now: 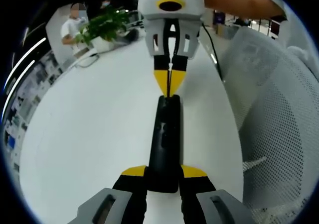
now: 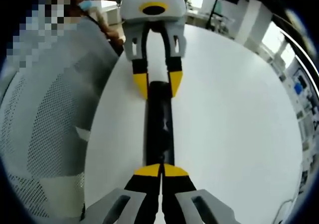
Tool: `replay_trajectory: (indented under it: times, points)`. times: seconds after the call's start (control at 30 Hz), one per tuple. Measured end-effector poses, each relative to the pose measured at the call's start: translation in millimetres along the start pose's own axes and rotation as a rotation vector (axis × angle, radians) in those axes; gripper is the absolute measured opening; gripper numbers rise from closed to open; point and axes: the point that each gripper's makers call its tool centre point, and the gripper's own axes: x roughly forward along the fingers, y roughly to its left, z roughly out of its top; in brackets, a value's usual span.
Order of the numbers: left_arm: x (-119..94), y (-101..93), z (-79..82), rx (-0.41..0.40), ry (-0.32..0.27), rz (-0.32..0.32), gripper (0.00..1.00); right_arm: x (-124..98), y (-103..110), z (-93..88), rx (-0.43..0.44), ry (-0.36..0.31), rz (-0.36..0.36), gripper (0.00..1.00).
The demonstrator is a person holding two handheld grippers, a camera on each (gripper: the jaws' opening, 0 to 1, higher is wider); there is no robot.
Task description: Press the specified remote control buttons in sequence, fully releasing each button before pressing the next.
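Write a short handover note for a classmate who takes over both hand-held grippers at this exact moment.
Left hand-held gripper: shut on the near end of the black remote control, holding it steady on the white table.
Right hand-held gripper: jaws shut, tips at the remote's opposite end, apparently on or just above it.
Done: remote gripped and lined up.
Left: which buttons have been pressed cannot be told; press the sequence, releasing fully between presses.

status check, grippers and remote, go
Left gripper shut on near end of long black remote control. Right gripper shut, tips at remote's opposite end. Remote flat on white round table. Nothing in the way.
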Motion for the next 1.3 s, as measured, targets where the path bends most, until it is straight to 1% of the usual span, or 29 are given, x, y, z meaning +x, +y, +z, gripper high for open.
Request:
replay_trajectory:
  times: [0.17, 0.3, 0.4, 0.7, 1.3]
  points:
    - [-0.1, 0.0, -0.2, 0.0, 0.002, 0.003, 0.23, -0.5, 1.9, 1.7, -0.004, -0.012, -0.006, 0.0]
    - [-0.2, -0.6, 0.3, 0.001, 0.003, 0.006, 0.23, -3.0, 3.7, 7.9, -0.009, -0.027, -0.01, 0.0]
    - [0.0, -0.6, 0.2, 0.002, 0.003, 0.006, 0.23, -4.6, 4.4, 9.3, -0.023, -0.02, -0.012, 0.0]
    - [0.2, -0.8, 0.0, 0.004, 0.002, 0.007, 0.23, -7.9, 3.8, 10.2, -0.024, -0.011, -0.015, 0.0]
    - [0.5, -0.4, -0.7, -0.002, 0.001, 0.002, 0.23, 2.9, 2.7, 10.5, -0.033, -0.003, -0.001, 0.0]
